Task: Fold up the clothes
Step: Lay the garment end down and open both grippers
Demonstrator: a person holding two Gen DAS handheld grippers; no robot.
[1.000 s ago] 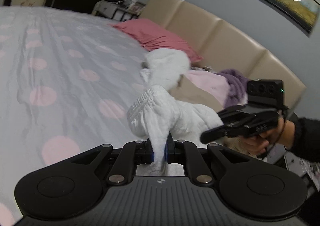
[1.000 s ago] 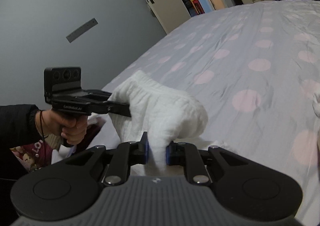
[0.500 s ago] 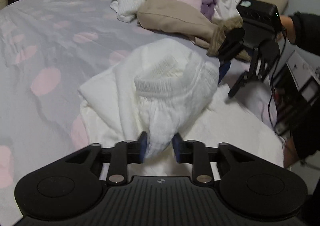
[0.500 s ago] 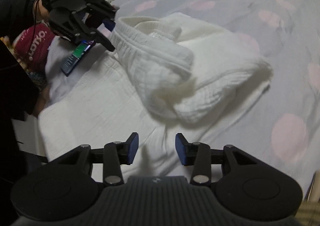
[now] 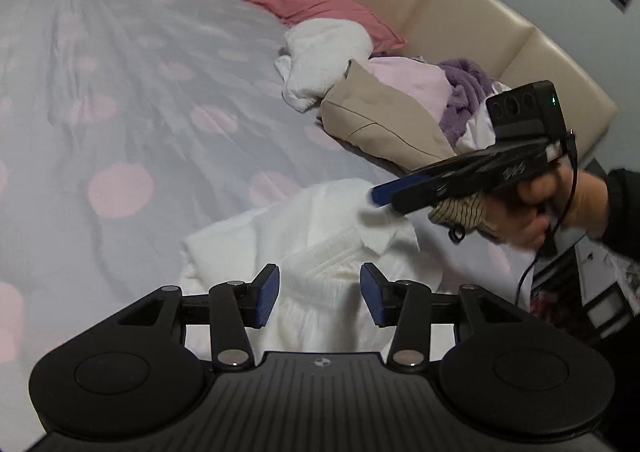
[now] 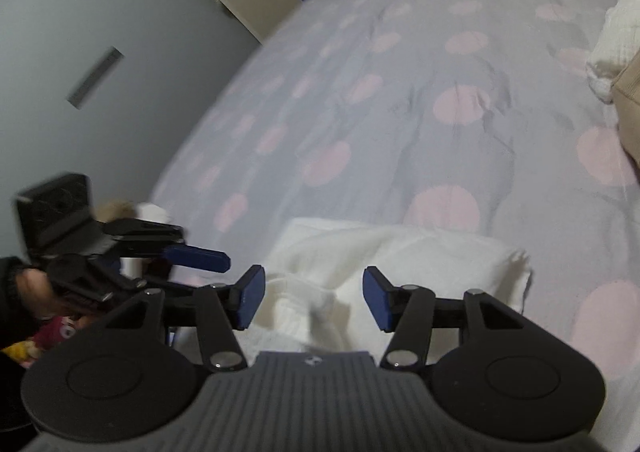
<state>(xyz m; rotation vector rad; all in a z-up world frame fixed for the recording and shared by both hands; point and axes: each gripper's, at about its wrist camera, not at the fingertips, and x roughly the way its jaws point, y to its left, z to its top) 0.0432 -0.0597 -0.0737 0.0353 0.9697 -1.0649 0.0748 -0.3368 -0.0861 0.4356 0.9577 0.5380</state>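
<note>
- Left gripper (image 5: pixel 320 294): its blue pads stand wide apart with nothing between them, hovering just above the near edge of the white garment (image 5: pixel 304 236).
- White garment: it lies in a loose, bunched heap on the dotted bedspread (image 5: pixel 120 100) near the bed's edge, with a ribbed elastic band showing just ahead of the left gripper. From the right wrist view it sits as a thick, doubled-over pad (image 6: pixel 392 252).
- Judgement: the heap fits either a fold just laid down or a piece waiting for another fold. Either way, a clean result calls for flat layers and squared edges. Any new pinch should take the cloth at a corner or the band, not mid-bulk.
- Right gripper (image 6: pixel 314 302): also spread wide and empty, poised over the same garment.
- Further right, by the headboard, a pile of other clothes (image 5: pixel 404 108) lies well apart from the white one, so it need not be disturbed.
</note>
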